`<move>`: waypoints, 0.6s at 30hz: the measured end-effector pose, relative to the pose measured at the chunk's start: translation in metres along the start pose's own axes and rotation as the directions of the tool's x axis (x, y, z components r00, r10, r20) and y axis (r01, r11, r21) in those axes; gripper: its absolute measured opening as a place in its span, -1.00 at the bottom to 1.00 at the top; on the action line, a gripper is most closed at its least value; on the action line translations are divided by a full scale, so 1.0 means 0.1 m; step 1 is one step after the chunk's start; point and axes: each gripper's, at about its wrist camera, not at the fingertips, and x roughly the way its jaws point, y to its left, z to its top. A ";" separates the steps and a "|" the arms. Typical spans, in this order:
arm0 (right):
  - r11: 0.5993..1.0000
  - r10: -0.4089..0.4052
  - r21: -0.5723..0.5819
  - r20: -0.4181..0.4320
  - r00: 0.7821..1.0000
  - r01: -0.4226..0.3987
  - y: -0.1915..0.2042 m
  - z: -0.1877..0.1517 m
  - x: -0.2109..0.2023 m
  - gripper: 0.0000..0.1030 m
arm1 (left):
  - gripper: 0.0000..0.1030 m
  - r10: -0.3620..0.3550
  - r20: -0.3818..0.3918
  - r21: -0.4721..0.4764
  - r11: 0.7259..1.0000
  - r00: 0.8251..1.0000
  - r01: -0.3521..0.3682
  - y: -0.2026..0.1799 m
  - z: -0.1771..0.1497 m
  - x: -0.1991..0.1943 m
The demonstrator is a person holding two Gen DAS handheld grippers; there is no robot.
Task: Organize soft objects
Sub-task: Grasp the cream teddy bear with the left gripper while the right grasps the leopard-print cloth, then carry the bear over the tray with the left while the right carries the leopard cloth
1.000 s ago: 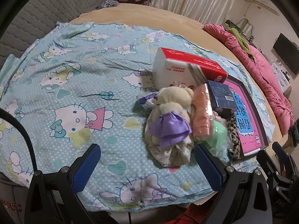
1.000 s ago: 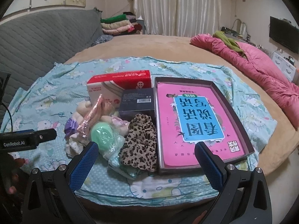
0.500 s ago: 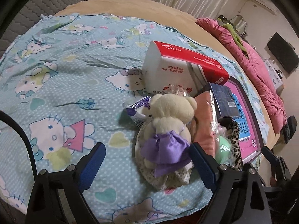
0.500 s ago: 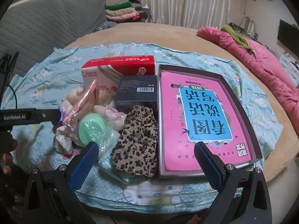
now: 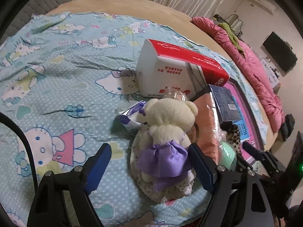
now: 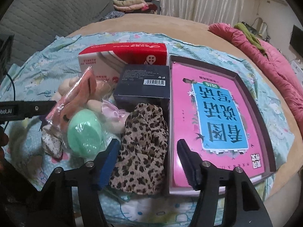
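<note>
Bedsheet (image 5: 66, 71) bears teddy (image 5: 166, 124) between closing left tongs (image 5: 151, 168).

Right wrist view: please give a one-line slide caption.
Right gripper closing around leopard-print cloth beside boxed pink book.

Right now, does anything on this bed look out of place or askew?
Yes. The dark box sits tilted, propped against the red and white box instead of lying flat, and the soft things lie jumbled around it, the leopard cloth crumpled against its front.

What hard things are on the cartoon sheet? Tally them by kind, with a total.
Closed boxes: 2, the red-and-white box and the dark box
Trays: 1, the tray
Books: 1, the pink book
Total: 4
</note>
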 end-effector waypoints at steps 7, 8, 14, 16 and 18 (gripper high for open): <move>0.994 0.062 0.085 0.017 0.998 -0.063 -0.21 0.04 0.03 -0.44 | 0.24 -0.077 -0.024 -0.002 0.997 0.997 0.077 -0.02 0.06 0.11; 0.993 0.070 0.097 0.020 0.997 -0.072 -0.24 0.03 0.02 -0.51 | 0.19 -0.081 -0.025 0.006 0.997 0.996 0.081 -0.04 0.07 0.12; 0.985 0.143 0.090 0.050 0.988 -0.147 -0.21 0.01 -0.06 -0.64 | -0.05 -0.116 -0.016 0.026 0.993 0.993 0.116 -0.04 0.08 0.12; 0.984 0.158 0.070 0.067 0.985 -0.162 -0.17 0.01 -0.10 -0.65 | -0.09 -0.117 0.000 0.018 0.993 0.993 0.117 0.00 0.07 0.08; 0.984 0.164 0.057 0.086 0.983 -0.169 -0.14 0.02 -0.14 -0.65 | -0.10 -0.123 0.019 0.007 0.992 0.992 0.123 0.04 0.07 0.03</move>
